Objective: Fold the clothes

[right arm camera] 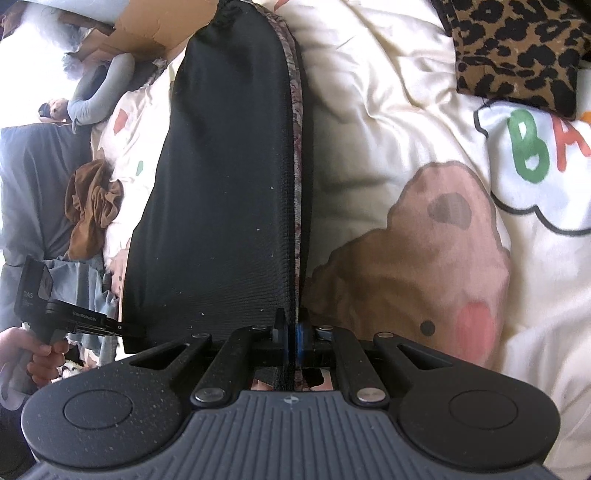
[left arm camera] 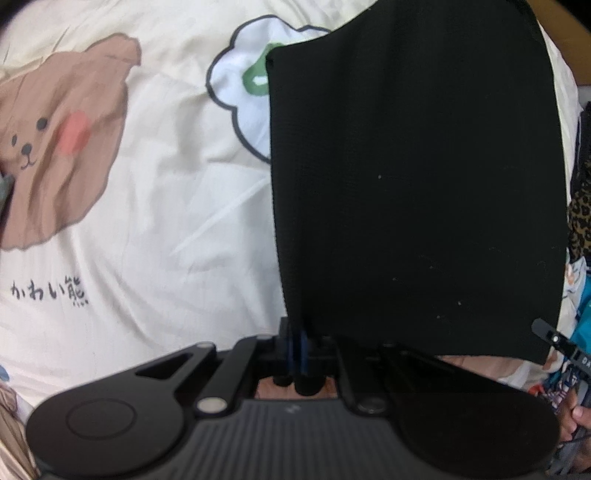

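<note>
A black garment (left arm camera: 413,177) hangs stretched between my two grippers above the bed. In the left wrist view my left gripper (left arm camera: 298,338) is shut on the garment's lower left edge, and the cloth spreads up and to the right. My right gripper (left arm camera: 543,328) pinches the far lower corner at the right edge. In the right wrist view my right gripper (right arm camera: 294,326) is shut on the black garment (right arm camera: 221,184), along an edge with a patterned lining strip (right arm camera: 295,110). My left gripper (right arm camera: 123,328), held by a hand (right arm camera: 37,354), grips the cloth's other corner at lower left.
A cream bedcover (left arm camera: 166,221) printed with brown bears lies below. A leopard-print cloth (right arm camera: 517,48) sits at the upper right, a crumpled brown garment (right arm camera: 92,206) and grey-blue cloth (right arm camera: 81,288) at the left. A cardboard box (right arm camera: 147,29) stands beyond the bed.
</note>
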